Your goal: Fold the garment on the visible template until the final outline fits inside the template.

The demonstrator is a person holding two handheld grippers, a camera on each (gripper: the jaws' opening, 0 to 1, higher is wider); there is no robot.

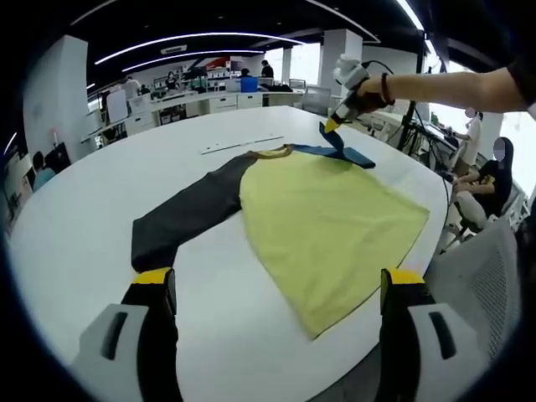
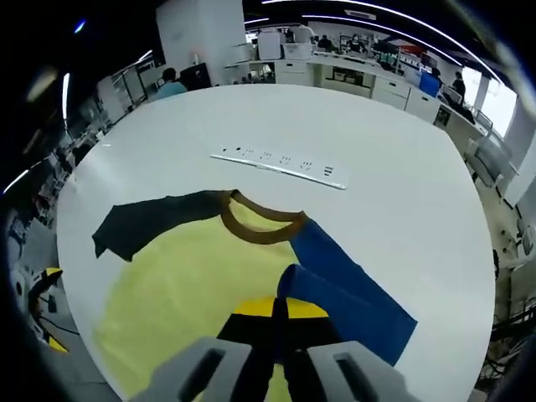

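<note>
We saw a large white table (image 2: 402, 151) in an open-plan office, with desks, seated people and strip lights beyond its far edge. On it lay the garment (image 1: 327, 226), a yellow T-shirt with a brown collar, spread flat and reaching the table's near edge in the left gripper view. Its dark grey sleeve (image 1: 188, 213) lay stretched out, not yet folded. Its blue sleeve (image 2: 347, 297) was lifted and doubled toward the body, pinched in the right gripper (image 2: 280, 322), whose jaws were together on the cloth. The left gripper (image 1: 276, 289) hovered near the hem, jaws wide apart and empty. A pale strip (image 2: 276, 165) lay beyond the collar; we could not make out a template outline. We judged the folding barely begun: one sleeve underway, the other sleeve and the body remaining.
</note>
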